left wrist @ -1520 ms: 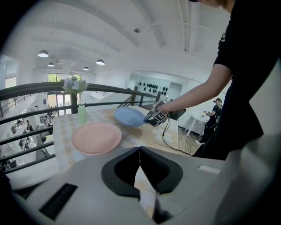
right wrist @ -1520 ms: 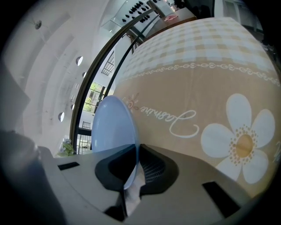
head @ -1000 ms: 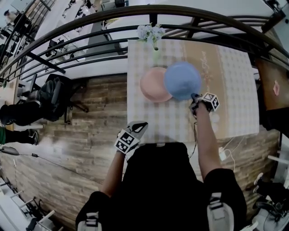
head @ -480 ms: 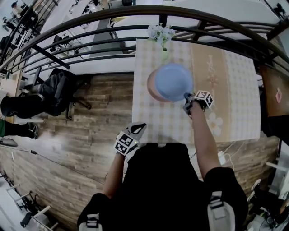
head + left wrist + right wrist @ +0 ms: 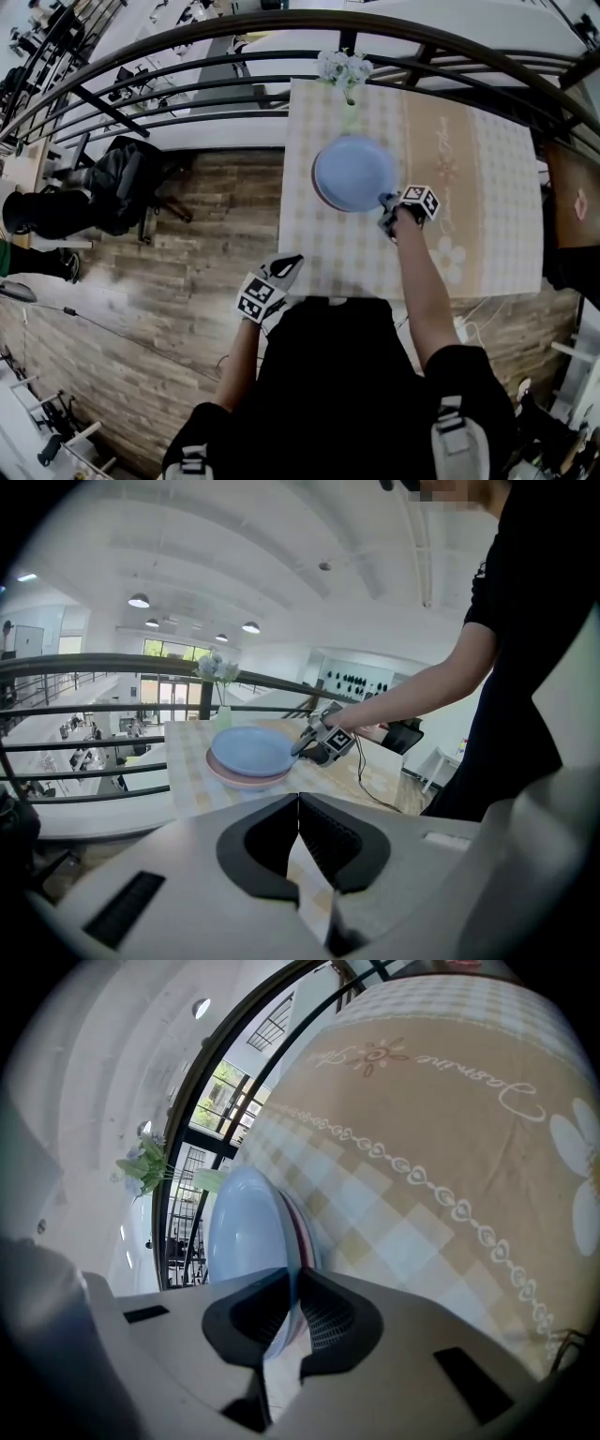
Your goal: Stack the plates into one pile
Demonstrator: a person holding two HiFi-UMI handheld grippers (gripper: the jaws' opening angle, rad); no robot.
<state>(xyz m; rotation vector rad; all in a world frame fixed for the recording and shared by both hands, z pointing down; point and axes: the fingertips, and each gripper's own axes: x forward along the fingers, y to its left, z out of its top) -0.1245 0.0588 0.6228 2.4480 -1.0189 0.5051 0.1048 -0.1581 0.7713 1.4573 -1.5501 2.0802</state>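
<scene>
Table (image 5: 328, 253): blue plate (image 5: 354, 173) atop pink plate (image 5: 236, 779)

The head view looks steeply down from above the person onto the checked table (image 5: 487, 187) and the wooden floor (image 5: 187, 253) left of it. The left gripper view sits low off the table's near edge, facing across it toward the blue plate (image 5: 251, 750). The right gripper view, rolled sideways, is right at that plate's rim. All 3 share the plate and the flowers (image 5: 344, 66).

Flower vase (image 5: 343, 71), checked tablecloth (image 5: 469, 169), railing (image 5: 234, 37)
</scene>
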